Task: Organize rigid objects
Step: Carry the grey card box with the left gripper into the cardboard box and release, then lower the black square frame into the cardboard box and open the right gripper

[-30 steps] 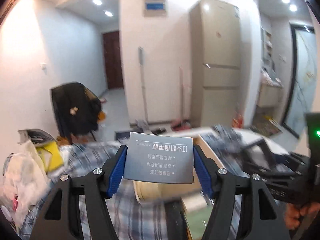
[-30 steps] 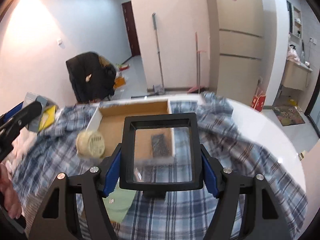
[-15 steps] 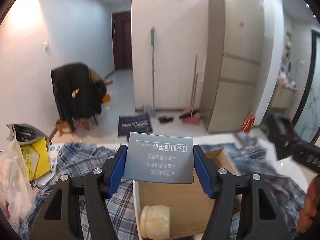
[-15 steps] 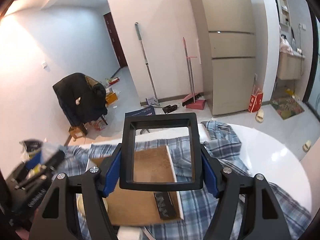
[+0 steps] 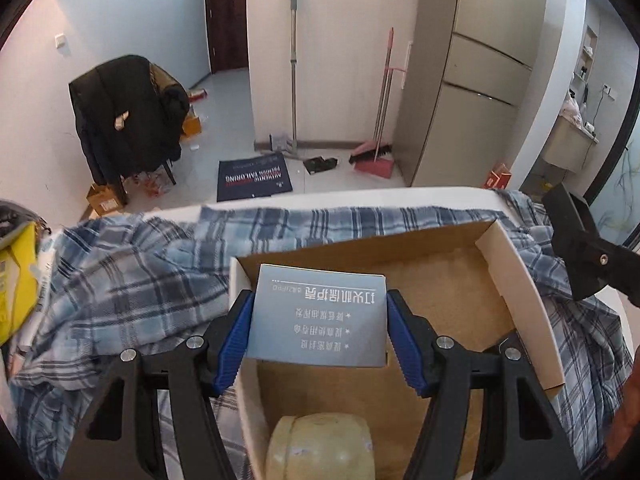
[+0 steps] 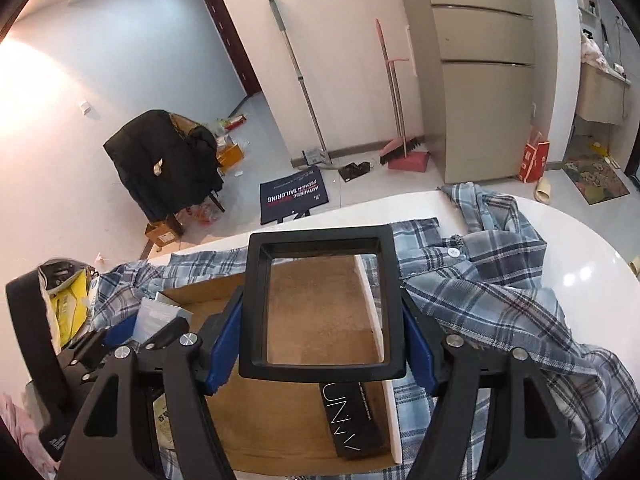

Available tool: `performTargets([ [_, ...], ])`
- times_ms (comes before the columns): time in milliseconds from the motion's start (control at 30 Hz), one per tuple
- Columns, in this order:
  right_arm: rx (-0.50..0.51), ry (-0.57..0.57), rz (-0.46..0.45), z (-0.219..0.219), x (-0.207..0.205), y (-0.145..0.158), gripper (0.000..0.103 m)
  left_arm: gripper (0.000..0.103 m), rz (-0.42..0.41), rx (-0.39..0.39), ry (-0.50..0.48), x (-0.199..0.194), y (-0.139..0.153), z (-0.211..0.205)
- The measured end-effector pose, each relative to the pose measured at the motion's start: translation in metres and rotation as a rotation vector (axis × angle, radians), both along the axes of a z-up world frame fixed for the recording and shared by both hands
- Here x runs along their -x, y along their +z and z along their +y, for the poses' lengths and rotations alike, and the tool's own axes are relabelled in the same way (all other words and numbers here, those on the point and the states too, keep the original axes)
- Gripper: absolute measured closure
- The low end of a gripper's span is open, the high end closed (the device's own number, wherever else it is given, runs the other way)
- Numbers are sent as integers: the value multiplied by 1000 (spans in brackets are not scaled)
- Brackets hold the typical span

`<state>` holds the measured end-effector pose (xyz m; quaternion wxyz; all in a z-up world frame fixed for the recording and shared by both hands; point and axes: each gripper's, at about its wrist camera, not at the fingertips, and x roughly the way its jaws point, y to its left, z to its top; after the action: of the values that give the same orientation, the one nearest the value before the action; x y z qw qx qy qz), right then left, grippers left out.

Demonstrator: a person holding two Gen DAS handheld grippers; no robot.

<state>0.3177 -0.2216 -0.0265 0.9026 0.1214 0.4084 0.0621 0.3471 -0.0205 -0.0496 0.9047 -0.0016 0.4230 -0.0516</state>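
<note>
My left gripper (image 5: pixel 318 326) is shut on a grey-blue booklet (image 5: pixel 320 316) with white Chinese print, held over the near-left part of an open cardboard box (image 5: pixel 516 280). A cream round jar (image 5: pixel 320 454) lies in the box just below the booklet. My right gripper (image 6: pixel 322 350) is shut on a black square frame (image 6: pixel 256 300), held above the same box (image 6: pixel 376 320). A black slim box (image 6: pixel 352 420) lies inside at the near right. The left gripper with its booklet (image 6: pixel 154 316) shows at the left of the right wrist view.
The box rests on a blue plaid shirt (image 6: pixel 500 312) spread over a white round table (image 6: pixel 580 248). A yellow bag (image 5: pixel 16 280) lies at the table's left. A chair with a black coat (image 5: pixel 124 112), a mop, a broom and a fridge stand beyond.
Both grippers have tilted down and moved in over the box. The left gripper has swung right, bringing the booklet above the box's left part. Both still hold their objects.
</note>
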Motion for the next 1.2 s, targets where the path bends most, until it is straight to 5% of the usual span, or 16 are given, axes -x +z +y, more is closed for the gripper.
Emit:
performTargets([
  [500,-44,42,69,-2,-15,-22,34,36,19,-11,37,0,-8,4],
  [600,-43,53,42,0,-12,-17,34,34,-87,46,48,11,10,11],
  [667,-43,64,28,0,-12,-15,34,23,-204,78,73,24,26,16],
  [867,-53,109,-6,5,-12,-16,34,14,-466,83,95,55,53,21],
  [967,-30,169,-27,18,-12,-21,34,0,-499,51,40,59,60,14],
  [1200,-10,205,10,32,-19,-44,34,0,-518,33,52,63,64,12],
])
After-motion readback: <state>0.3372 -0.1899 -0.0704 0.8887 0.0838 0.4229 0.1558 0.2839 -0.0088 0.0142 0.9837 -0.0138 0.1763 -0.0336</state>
